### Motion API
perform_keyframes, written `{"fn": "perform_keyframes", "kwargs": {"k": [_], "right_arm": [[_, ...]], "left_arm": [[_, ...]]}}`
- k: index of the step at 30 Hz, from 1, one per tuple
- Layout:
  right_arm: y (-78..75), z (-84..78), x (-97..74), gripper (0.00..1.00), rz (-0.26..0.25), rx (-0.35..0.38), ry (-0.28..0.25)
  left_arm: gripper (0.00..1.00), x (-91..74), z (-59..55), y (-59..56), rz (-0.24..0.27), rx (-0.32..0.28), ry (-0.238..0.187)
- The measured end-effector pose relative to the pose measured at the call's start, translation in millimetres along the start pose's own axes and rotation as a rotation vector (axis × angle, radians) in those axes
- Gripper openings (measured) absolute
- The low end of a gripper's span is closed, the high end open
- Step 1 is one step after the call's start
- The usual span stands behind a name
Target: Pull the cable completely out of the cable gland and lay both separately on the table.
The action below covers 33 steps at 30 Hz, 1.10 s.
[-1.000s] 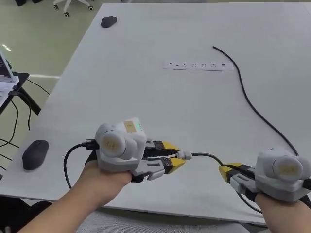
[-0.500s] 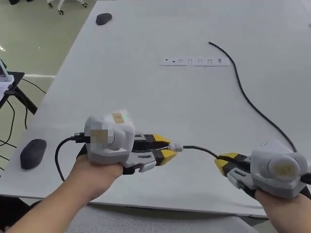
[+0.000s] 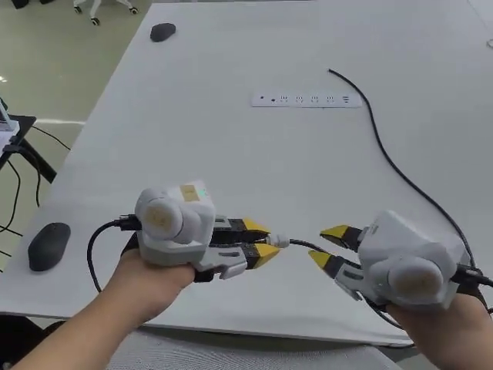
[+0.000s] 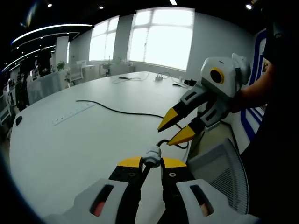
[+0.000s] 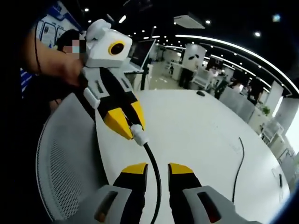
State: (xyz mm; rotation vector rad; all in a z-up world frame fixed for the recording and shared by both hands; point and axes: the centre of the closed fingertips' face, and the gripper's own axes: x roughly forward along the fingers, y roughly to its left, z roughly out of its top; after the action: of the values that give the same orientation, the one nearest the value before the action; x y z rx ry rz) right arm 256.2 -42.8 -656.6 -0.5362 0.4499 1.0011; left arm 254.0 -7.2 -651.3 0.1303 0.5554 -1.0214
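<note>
My left gripper (image 3: 271, 248) is shut on a small white cable gland (image 3: 280, 242) just above the table's near edge. A black cable (image 3: 306, 246) leaves the gland toward the right and passes between the jaws of my right gripper (image 3: 327, 245), which stand apart around it. In the left gripper view the gland (image 4: 152, 153) sits pinched at my left gripper (image 4: 152, 163), and the right gripper (image 4: 175, 129) hangs open just beyond it. In the right gripper view the cable (image 5: 156, 179) runs through my right gripper (image 5: 158, 168) up to the gland (image 5: 139, 135) held by the left gripper (image 5: 125, 122).
A white power strip (image 3: 306, 99) lies mid-table, and a long black cable (image 3: 393, 163) runs from near it to behind the right gripper. Dark mice rest at the far left corner (image 3: 162, 31) and the near left edge (image 3: 42, 245). A mesh chair back (image 5: 65, 154) stands close below the grippers.
The right gripper was closed on the cable and has opened. It has moved left along the cable, closer to the gland. The left gripper still holds the gland in about the same place.
</note>
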Motion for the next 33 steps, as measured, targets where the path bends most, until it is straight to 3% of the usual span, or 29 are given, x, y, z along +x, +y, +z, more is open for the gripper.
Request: {"fn": "perform_keyframes", "kwargs": {"k": [4,16,27,31,33], "right_arm": [[4.5,6.0,7.1,0.14,0.012,-0.077,0.013],[10.9,5.7,18.9,0.08,0.048,-0.146,0.04],[10.5,3.0,20.4,0.01,0.061,-0.125,0.029],[8.5,3.0,20.5,0.01,0.061,-0.09,0.029],[4.7,0.6,20.5,0.01,0.062,-0.037,0.029]], "left_arm": [[0.15,0.1,-0.4,0.8,-0.002,0.001,0.005],[0.15,2.5,-0.8,-2.9,-0.014,0.003,0.007],[0.15,5.6,-0.9,-4.6,-0.023,0.003,0.01],[0.15,6.2,-0.7,-3.5,-0.024,-0.003,0.008],[0.15,6.6,-0.1,-2.6,-0.023,0.003,0.006]]}}
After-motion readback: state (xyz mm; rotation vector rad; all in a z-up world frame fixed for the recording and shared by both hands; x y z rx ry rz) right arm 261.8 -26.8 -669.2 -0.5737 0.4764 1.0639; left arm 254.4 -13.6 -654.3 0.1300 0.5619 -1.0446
